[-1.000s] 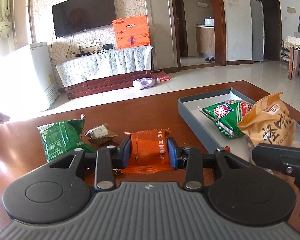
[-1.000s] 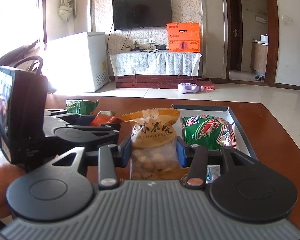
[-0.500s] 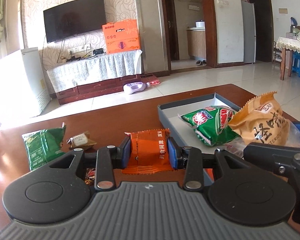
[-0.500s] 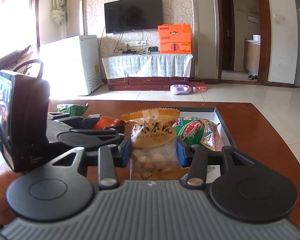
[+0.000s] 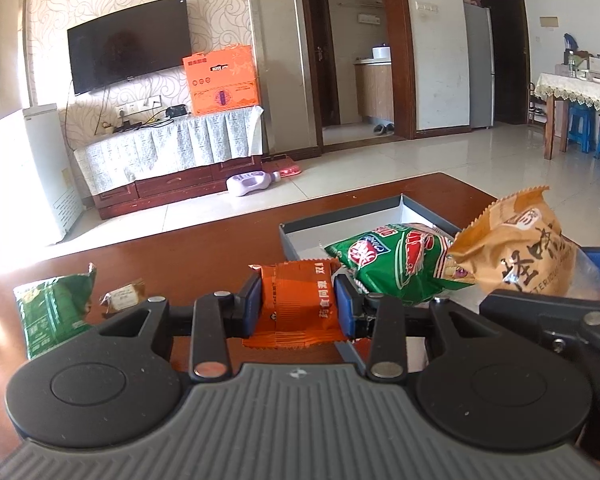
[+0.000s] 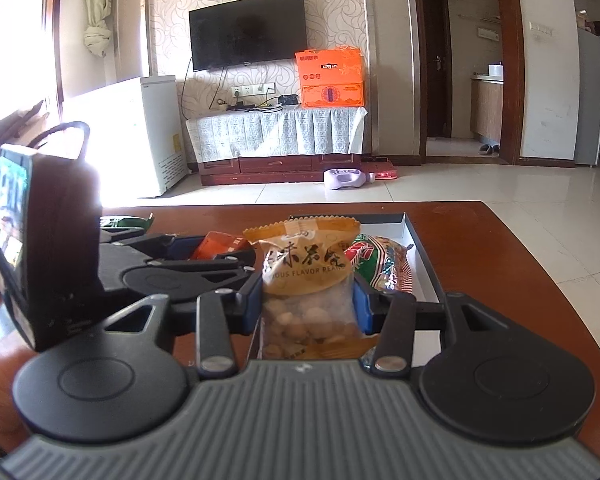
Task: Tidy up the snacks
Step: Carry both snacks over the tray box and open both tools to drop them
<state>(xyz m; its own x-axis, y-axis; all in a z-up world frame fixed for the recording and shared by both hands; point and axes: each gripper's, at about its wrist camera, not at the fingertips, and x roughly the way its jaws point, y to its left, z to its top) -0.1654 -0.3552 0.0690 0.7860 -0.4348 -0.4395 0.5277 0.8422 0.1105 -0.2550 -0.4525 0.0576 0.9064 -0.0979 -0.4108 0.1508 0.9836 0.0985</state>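
Observation:
My left gripper (image 5: 298, 304) is shut on an orange snack packet (image 5: 296, 300), held just above the near-left corner of the grey tray (image 5: 296, 236). My right gripper (image 6: 306, 306) is shut on a tan peanut bag (image 6: 306, 264), held upright over the tray (image 6: 416, 240); the same bag (image 5: 520, 252) shows at the right of the left wrist view. A green-and-red snack bag (image 5: 396, 264) lies in the tray (image 6: 384, 260). The left gripper (image 6: 204, 252) shows beside the right one with the orange packet (image 6: 216, 244).
On the brown table (image 5: 204, 248), left of the tray, lie a green packet (image 5: 52, 308) and a small brown wrapped snack (image 5: 122, 298). Beyond the table's far edge are tiled floor, a TV cabinet and an orange box (image 6: 330, 78).
Both grippers have carried their packets to the right: the tray and its green bag have slid left in both views, and the loose packets have drifted toward the left edge.

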